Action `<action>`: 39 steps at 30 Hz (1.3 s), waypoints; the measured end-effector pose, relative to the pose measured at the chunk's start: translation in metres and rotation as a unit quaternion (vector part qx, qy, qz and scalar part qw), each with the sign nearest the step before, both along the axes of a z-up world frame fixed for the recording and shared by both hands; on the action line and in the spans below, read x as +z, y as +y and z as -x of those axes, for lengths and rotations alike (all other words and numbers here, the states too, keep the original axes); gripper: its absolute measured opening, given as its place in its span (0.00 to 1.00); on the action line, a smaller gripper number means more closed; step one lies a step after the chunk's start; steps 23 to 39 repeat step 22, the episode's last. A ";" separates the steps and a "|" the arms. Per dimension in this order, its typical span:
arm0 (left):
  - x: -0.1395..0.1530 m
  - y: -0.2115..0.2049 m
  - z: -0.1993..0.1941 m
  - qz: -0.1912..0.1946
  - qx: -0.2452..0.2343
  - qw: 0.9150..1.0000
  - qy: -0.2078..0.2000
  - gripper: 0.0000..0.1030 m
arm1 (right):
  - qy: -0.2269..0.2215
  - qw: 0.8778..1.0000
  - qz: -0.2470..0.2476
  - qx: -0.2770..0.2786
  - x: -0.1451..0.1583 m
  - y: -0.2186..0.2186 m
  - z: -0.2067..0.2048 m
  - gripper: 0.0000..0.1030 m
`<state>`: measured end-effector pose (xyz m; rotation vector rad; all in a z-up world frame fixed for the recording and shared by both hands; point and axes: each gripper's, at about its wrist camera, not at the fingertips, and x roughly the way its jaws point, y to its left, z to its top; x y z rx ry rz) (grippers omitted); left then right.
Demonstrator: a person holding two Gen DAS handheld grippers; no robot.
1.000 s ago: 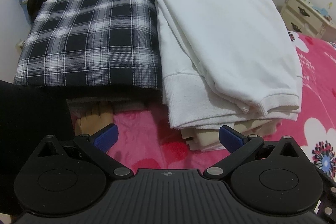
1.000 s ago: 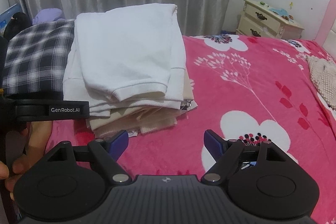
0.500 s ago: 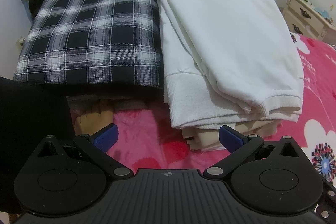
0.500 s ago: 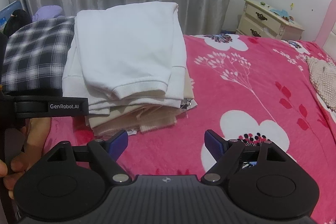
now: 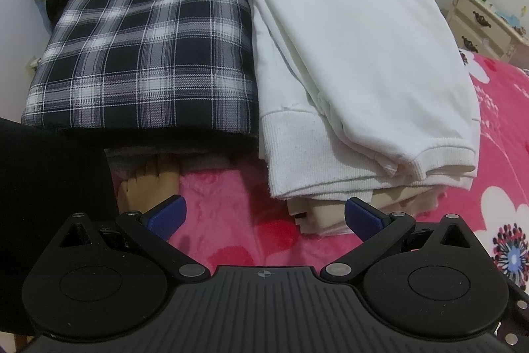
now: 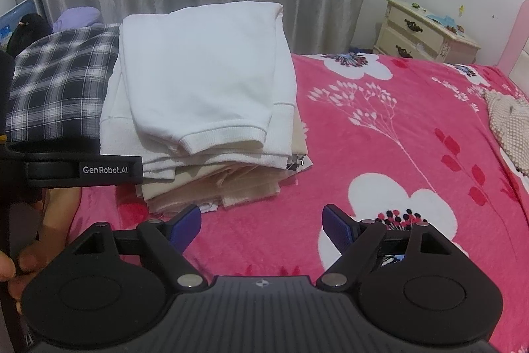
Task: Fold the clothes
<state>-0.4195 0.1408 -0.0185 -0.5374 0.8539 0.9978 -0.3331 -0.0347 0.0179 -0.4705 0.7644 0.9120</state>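
With both stacks squared side by side on the pink floral bed blanket [image 6: 380, 154], folded white sweatshirt [image 5: 363, 55] topping one and folded navy plaid shirt [image 5: 145, 55] the other, left claw [image 5: 263, 215] and right claw [image 6: 261, 225] hover wide and empty, probably between garments.

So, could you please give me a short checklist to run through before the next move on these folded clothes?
1. Left gripper open and empty: ok, jaws stand wide with only blanket between them.
2. Right gripper open and empty: ok.
3. White sweatshirt folded and lying on top of the beige clothes: ok.
4. Plaid garment folded, beside the white pile: ok.
5. Stack edges squared: not ok, the beige layers stick out unevenly at the front.
6. Another garment waiting to be folded: cannot tell; only a knitted item shows at the edge of the pink blanket.
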 end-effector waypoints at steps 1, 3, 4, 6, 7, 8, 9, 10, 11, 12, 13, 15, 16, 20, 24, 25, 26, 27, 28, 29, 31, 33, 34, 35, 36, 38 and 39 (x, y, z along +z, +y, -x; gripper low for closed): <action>0.000 0.000 0.000 0.000 0.000 1.000 0.000 1.00 | 0.000 1.000 0.000 0.000 0.000 0.000 0.000 0.81; -0.001 0.003 -0.002 0.001 -0.001 1.000 0.001 1.00 | 0.000 1.000 0.001 0.001 0.000 0.000 0.001 0.81; -0.001 0.005 -0.003 0.001 -0.001 1.000 0.002 1.00 | 0.000 1.000 0.001 0.001 0.000 0.000 0.001 0.81; -0.001 0.006 -0.004 0.002 -0.001 1.000 0.002 1.00 | 0.000 1.000 0.001 0.001 -0.001 0.001 0.001 0.81; -0.001 0.006 -0.004 0.002 0.000 1.000 0.003 1.00 | 0.000 1.000 0.001 0.001 -0.001 0.001 0.001 0.81; -0.001 0.007 -0.004 0.002 0.000 1.000 0.003 1.00 | 0.000 1.000 0.001 0.001 -0.001 0.001 0.001 0.81; -0.001 0.007 -0.005 0.002 0.000 1.000 0.003 1.00 | 0.000 1.000 0.002 0.001 -0.001 0.001 0.001 0.81; -0.001 0.007 -0.005 0.002 0.000 1.000 0.004 1.00 | 0.000 1.000 0.002 0.002 -0.001 0.001 0.002 0.81; -0.002 0.007 -0.005 0.002 0.000 1.000 0.004 1.00 | 0.000 1.000 0.003 0.002 -0.002 0.002 0.002 0.81; -0.002 0.007 -0.006 0.002 -0.001 1.000 0.004 1.00 | 0.000 1.000 0.003 0.003 -0.002 0.002 0.002 0.81; -0.002 0.007 -0.006 0.002 -0.001 1.000 0.005 1.00 | 0.000 1.000 0.003 0.003 -0.002 0.002 0.003 0.81; -0.003 0.008 -0.006 0.002 -0.001 1.000 0.006 1.00 | 0.001 1.000 0.004 0.004 -0.003 0.003 0.003 0.81; -0.003 0.007 -0.007 0.003 -0.001 1.000 0.006 1.00 | 0.001 1.000 0.004 0.004 -0.003 0.003 0.003 0.81; -0.004 0.007 -0.009 0.005 -0.001 1.000 0.008 1.00 | 0.000 1.000 0.005 0.004 -0.003 0.004 0.003 0.81; -0.004 0.008 -0.010 0.004 -0.002 1.000 0.007 1.00 | 0.000 1.000 0.005 0.004 -0.003 0.004 0.003 0.81; -0.004 0.008 -0.010 0.004 -0.002 1.000 0.007 1.00 | 0.000 1.000 0.005 0.004 -0.003 0.004 0.003 0.81; -0.004 0.008 -0.010 0.004 -0.002 1.000 0.007 1.00 | 0.000 1.000 0.005 0.004 -0.003 0.004 0.003 0.81; -0.004 0.008 -0.010 0.004 -0.002 1.000 0.007 1.00 | 0.000 1.000 0.005 0.004 -0.003 0.004 0.003 0.81; -0.004 0.008 -0.010 0.004 -0.002 1.000 0.007 1.00 | 0.000 1.000 0.005 0.004 -0.003 0.004 0.003 0.81; -0.004 0.008 -0.010 0.004 -0.002 1.000 0.007 1.00 | 0.000 1.000 0.005 0.004 -0.003 0.004 0.003 0.81; -0.004 0.008 -0.010 0.004 -0.002 1.000 0.007 1.00 | 0.000 1.000 0.005 0.004 -0.003 0.004 0.003 0.81; -0.004 0.008 -0.010 0.004 -0.002 1.000 0.007 1.00 | 0.000 1.000 0.005 0.004 -0.003 0.004 0.003 0.81; -0.004 0.008 -0.010 0.004 -0.002 1.000 0.007 1.00 | 0.000 1.000 0.005 0.004 -0.003 0.004 0.003 0.81; -0.004 0.008 -0.010 0.004 -0.002 1.000 0.007 1.00 | 0.000 1.000 0.005 0.004 -0.003 0.004 0.003 0.81; -0.004 0.008 -0.010 0.004 -0.002 1.000 0.007 1.00 | 0.000 1.000 0.005 0.004 -0.003 0.004 0.003 0.81; -0.004 0.008 -0.010 0.004 -0.002 1.000 0.007 1.00 | 0.000 1.000 0.005 0.004 -0.003 0.004 0.003 0.81; -0.004 0.008 -0.010 0.004 -0.002 1.000 0.007 1.00 | 0.000 1.000 0.005 0.004 -0.003 0.004 0.003 0.81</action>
